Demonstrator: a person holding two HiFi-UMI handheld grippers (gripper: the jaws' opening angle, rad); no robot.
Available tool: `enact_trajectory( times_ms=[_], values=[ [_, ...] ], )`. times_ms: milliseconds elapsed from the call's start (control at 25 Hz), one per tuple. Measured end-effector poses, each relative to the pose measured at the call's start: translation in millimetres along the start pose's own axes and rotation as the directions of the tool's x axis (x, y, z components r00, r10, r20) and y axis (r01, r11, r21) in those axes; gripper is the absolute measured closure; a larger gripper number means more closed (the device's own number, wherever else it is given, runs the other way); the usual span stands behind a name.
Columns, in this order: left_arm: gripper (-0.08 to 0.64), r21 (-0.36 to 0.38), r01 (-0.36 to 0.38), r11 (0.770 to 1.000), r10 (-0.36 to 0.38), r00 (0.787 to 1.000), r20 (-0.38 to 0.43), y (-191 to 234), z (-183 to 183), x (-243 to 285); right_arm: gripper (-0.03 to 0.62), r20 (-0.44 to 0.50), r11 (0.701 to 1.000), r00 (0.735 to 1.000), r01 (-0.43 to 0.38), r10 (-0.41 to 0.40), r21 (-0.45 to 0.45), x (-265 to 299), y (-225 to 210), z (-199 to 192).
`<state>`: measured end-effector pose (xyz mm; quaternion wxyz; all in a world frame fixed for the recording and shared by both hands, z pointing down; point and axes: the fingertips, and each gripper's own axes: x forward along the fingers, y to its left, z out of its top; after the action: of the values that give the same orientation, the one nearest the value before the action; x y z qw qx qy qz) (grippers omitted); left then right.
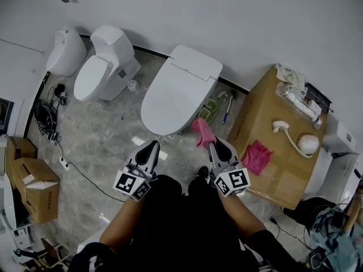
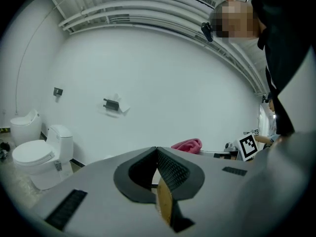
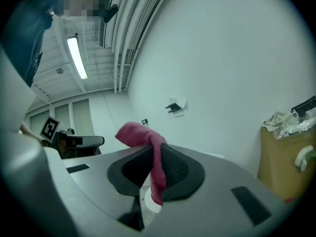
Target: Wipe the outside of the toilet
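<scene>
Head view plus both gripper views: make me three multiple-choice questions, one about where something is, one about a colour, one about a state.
1. Where does the loose pink cloth lie?
A. on the big toilet's lid
B. on the cardboard box
C. on the floor by the cables

2. What colour is the cloth in the right claw?
A. pink
B. blue
C. yellow

3. How is the left claw?
A. wide open
B. shut on a cloth
C. shut, with nothing in it

Answers:
1 B: it lies on the box top at the right of the head view.
2 A: pink fabric sticks out between the shut jaws in the right gripper view.
3 C: the left gripper view shows its jaws together with nothing between them.
</scene>
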<state>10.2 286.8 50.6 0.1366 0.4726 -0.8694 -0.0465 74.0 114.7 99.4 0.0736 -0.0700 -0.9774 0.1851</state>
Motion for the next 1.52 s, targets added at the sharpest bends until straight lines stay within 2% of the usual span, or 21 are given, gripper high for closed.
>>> enact_trajectory(
  times_ms=[120,240,360,440,520,640,760,880,1040,1160,1360,1520],
  values=[
    [0.546,0.008,0.055,0.998,-0.055,0.998,-0.027,20.5,-1.7,28.1,0.529,0.005,0.999,0.999,0.043,-0.043,0.012,27.1,-5.6,-1.9],
    [0.546,0.026,0.119,0.993,-0.118,0.992,-0.045,51.3,-2.4,65.2,0.529,0.009,0.991,0.992,0.127,-0.128,0.039,59.6,-15.5,-6.8],
    [0.546,0.042,0.172,0.984,-0.169,0.984,-0.059,81.8,-2.1,104.4,0.529,0.020,0.972,0.973,0.230,-0.231,0.049,83.4,-30.0,-5.8],
    [0.546,0.067,0.210,0.975,-0.205,0.975,-0.081,99.6,1.6,129.0,0.529,0.028,0.949,0.950,0.308,-0.311,0.072,95.2,-39.1,-4.1],
    [0.546,0.082,0.255,0.964,-0.247,0.964,-0.098,116.6,4.9,151.3,0.529,0.037,0.925,0.926,0.371,-0.375,0.084,107.7,-45.3,-3.2],
    [0.546,0.064,0.316,0.947,-0.307,0.944,-0.124,134.8,0.3,185.0,0.529,0.051,0.890,0.889,0.450,-0.454,0.080,124.6,-67.1,-1.3],
    [0.546,0.053,0.394,0.917,-0.381,0.910,-0.165,142.6,-10.0,210.2,0.529,0.056,0.856,0.856,0.508,-0.514,0.093,131.3,-95.2,-5.0],
    [0.546,0.062,0.448,0.892,-0.428,0.880,-0.207,145.3,-27.9,230.4,0.529,0.056,0.839,0.838,0.537,-0.542,0.086,136.0,-128.5,-11.8],
    [0.546,0.068,0.466,0.882,-0.435,0.861,-0.265,147.4,-64.5,257.4,0.529,0.058,0.817,0.815,0.571,-0.576,0.078,148.1,-178.7,-33.5],
    [0.546,0.066,0.459,0.886,-0.424,0.860,-0.285,147.3,-83.6,280.5,0.529,0.035,0.806,0.807,0.585,-0.590,0.087,164.1,-223.3,-65.7],
    [0.546,0.092,0.419,0.903,-0.374,0.874,-0.310,127.2,-125.6,330.4,0.529,-0.049,0.818,0.823,0.568,-0.566,0.092,191.3,-313.7,-122.3],
    [0.546,0.087,0.373,0.924,-0.327,0.887,-0.326,114.3,-161.9,366.9,0.529,-0.082,0.840,0.847,0.532,-0.526,0.108,213.0,-361.8,-156.9]
  ],
)
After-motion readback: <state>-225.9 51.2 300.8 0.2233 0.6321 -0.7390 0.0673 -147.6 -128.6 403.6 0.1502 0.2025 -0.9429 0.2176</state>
